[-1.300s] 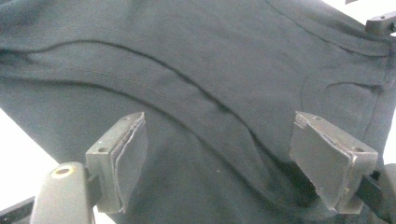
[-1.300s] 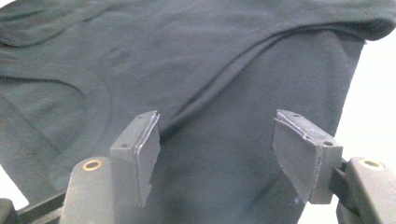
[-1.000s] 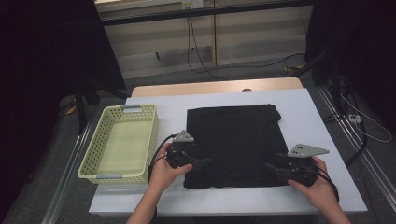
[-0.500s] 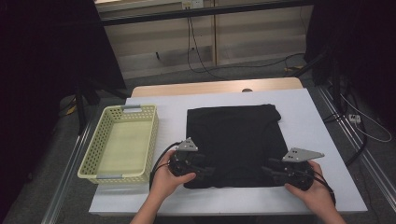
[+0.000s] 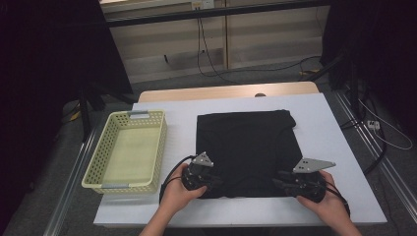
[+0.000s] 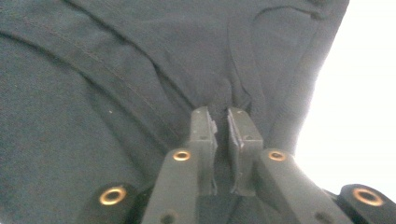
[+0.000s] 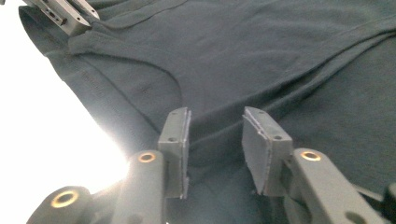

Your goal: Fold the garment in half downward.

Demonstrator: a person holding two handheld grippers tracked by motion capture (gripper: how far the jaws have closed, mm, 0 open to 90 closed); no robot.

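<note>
A black folded garment (image 5: 246, 142) lies flat on the white table (image 5: 334, 128). My left gripper (image 5: 216, 183) is at its near left corner. In the left gripper view the jaws have just been closing, and the left gripper (image 6: 222, 114) now pinches a ridge of the dark cloth (image 6: 116, 70). My right gripper (image 5: 278, 181) is at the near right corner. Its jaws have also been closing, but in the right gripper view the right gripper (image 7: 217, 116) still has a gap, with a fold of the garment (image 7: 280, 56) lying loose between the pads. The left gripper's jaws (image 7: 65, 11) show at the top left there.
A pale yellow perforated basket (image 5: 162, 142), with nothing in it, stands on the table left of the garment. A wooden board (image 5: 226, 92) runs along the table's far edge. Cables (image 5: 383, 132) trail on the floor to the right.
My left hand has slid toward the table's near edge along the garment's left side, and its jaws have closed onto the cloth. The right hand has stayed at the near right corner.
</note>
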